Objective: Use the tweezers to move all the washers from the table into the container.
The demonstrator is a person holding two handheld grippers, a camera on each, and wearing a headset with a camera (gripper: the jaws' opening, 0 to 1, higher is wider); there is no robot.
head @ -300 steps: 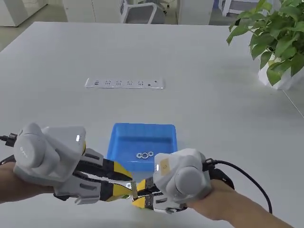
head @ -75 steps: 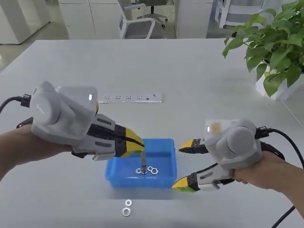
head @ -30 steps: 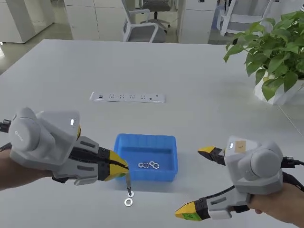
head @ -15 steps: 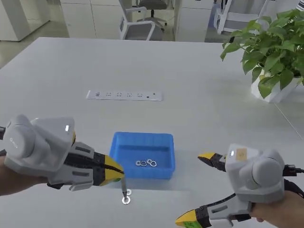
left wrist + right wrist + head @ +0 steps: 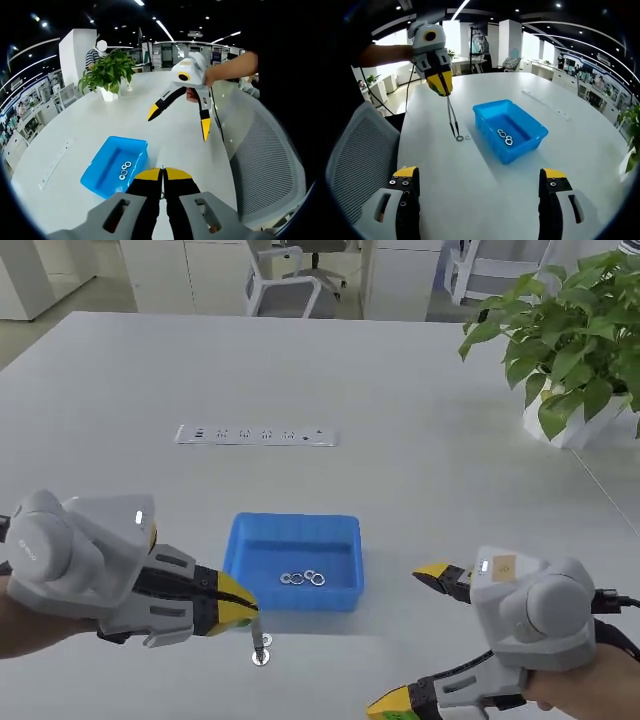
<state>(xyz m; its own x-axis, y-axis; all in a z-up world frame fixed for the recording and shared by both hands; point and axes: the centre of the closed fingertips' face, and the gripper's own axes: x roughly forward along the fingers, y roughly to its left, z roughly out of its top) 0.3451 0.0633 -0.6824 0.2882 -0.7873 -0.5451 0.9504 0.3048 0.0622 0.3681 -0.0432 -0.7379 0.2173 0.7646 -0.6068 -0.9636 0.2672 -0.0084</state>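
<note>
Your left gripper (image 5: pixel 240 602) sat low on the left of the head view, jaws clenched on the tweezers (image 5: pixel 258 634). They hung nearly upright, tips down on the table (image 5: pixel 420 440). In the right gripper view those tips met one washer (image 5: pixel 460 138), with a second (image 5: pixel 468 137) just beside it on the container's side. I could not tell whether the tips had pinched the washer or only touched it.

In the head view both lay just below the near wall of the container (image 5: pixel 292 523), where three more washers (image 5: pixel 302 579) sat together in the middle of its floor. So the way home ran up and slightly right in that view, over the near wall. By my reading that called for a short lift with the tweezers' long axis steep.

Your right gripper (image 5: pixel 412 638) hung at the lower right, jaws spread wide and empty, well apart from the washers. The left was the nearer hand and the one to make the move. Two washers looked left to shift.
</note>
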